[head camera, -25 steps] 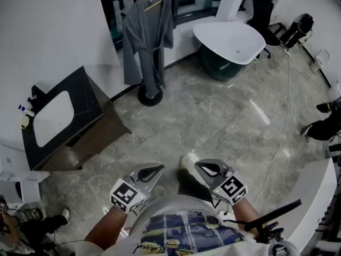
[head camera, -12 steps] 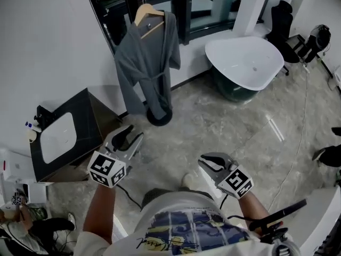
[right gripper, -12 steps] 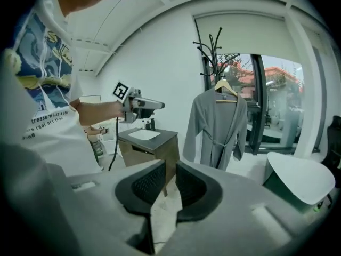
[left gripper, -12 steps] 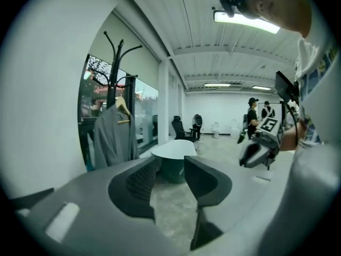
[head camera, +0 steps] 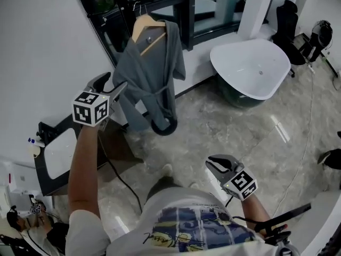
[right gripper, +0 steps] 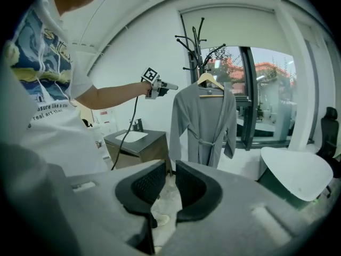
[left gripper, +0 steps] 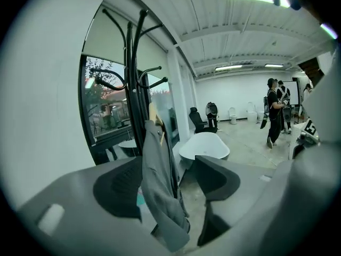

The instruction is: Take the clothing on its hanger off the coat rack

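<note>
In the head view, the left hand-held gripper (head camera: 113, 83) is now raised from waist height to just beside the grey robe (head camera: 152, 84). The robe hangs on its wooden hanger (head camera: 145, 30) on the black coat rack (head camera: 164, 127), and no contact is seen. The right hand-held gripper (head camera: 219, 165) is held low by the body.

In the left gripper view, the jaws are opening wide and the robe is framed in the gap, but it is not touched by the pads.

In the right gripper view, the jaws are drawn almost together with nothing between them.

The approach is judged nearly complete; a grasp at the hanger is not yet made.
</note>
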A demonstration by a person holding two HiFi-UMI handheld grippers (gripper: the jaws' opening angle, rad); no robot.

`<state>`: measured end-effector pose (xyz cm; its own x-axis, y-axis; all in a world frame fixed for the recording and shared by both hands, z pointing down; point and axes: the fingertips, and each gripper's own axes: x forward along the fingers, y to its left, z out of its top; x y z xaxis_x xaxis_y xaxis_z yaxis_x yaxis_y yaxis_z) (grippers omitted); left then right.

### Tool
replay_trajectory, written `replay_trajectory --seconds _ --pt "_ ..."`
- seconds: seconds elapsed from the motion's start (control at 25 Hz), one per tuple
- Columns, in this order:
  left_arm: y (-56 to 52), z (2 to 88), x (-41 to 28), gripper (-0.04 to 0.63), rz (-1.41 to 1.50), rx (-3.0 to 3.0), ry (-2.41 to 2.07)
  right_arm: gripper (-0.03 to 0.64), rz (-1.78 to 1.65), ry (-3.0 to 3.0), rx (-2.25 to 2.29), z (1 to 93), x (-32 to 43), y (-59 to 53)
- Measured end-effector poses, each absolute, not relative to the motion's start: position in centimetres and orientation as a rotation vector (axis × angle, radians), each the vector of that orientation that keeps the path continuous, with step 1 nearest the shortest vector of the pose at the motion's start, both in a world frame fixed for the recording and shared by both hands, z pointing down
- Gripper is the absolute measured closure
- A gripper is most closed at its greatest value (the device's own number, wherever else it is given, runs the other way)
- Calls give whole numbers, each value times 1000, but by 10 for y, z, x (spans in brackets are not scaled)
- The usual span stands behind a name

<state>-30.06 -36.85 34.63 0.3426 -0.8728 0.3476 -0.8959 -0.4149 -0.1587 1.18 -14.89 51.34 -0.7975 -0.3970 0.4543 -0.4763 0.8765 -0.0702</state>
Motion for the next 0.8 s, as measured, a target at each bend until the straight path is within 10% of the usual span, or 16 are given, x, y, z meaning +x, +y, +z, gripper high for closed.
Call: replay_trajectory --seconds 0.48,0.8 --pt "-487 373 -296 264 641 2489 -1236 560 359 -2554 922 515 12 -199" --pt "-486 404 -290 543 864 2501 -1129 560 402 -2545 1001 521 8 -201"
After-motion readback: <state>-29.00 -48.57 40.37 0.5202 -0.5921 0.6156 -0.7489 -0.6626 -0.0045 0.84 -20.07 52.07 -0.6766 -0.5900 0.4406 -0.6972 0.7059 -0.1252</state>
